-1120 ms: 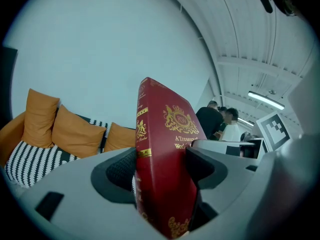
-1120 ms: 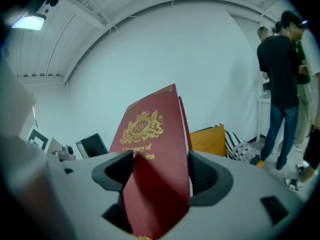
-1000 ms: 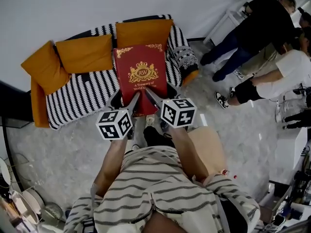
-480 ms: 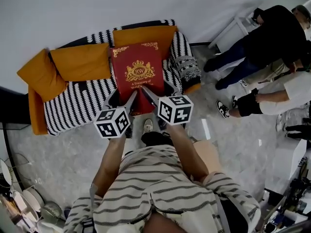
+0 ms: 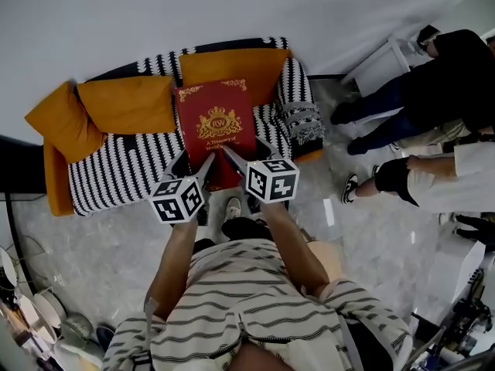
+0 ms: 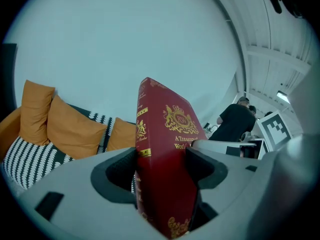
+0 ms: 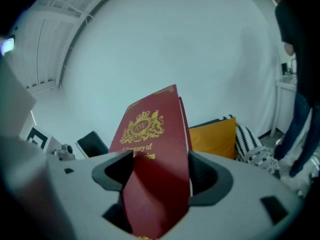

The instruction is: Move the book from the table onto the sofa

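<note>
The left gripper (image 5: 204,164) and right gripper (image 5: 232,155) both clamp 1 red book (image 5: 219,122) over the striped sofa (image 5: 116,168), seemingly clear of it.

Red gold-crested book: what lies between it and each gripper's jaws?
Nothing: in their own views, left gripper and right gripper clamp their jaws straight onto the red, gold-crested hardcover book.

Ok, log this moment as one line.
left gripper: shut on book | right gripper: shut on book | book: held up, sofa just ahead
</note>
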{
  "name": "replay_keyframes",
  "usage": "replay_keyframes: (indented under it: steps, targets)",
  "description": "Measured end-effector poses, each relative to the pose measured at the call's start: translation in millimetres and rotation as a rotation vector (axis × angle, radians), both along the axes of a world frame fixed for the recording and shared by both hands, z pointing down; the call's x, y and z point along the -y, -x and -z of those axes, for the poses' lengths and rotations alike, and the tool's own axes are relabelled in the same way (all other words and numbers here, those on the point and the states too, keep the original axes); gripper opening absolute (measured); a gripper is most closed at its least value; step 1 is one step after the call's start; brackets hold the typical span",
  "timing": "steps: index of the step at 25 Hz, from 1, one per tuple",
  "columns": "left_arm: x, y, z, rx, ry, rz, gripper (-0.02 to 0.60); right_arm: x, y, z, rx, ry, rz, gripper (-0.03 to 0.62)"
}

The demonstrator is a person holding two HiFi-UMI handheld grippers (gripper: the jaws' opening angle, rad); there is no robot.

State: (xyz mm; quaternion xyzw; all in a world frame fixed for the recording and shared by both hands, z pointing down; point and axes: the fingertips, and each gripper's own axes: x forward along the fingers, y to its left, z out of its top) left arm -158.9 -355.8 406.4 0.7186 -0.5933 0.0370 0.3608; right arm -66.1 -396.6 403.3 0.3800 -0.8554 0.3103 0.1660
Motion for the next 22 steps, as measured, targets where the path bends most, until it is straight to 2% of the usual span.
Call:
replay_keyframes:
  steps: [11,22]
  targets:
    - [25,6,-36,-0.019,0.063,0.029,0.309,28,7,-37,-0.018,0.055,0.03,0.351]
    - [52,31,-78,-0.034,0.109,-0.008,0.309,52,30,-78,-0.04,0.095,-0.012,0.351]
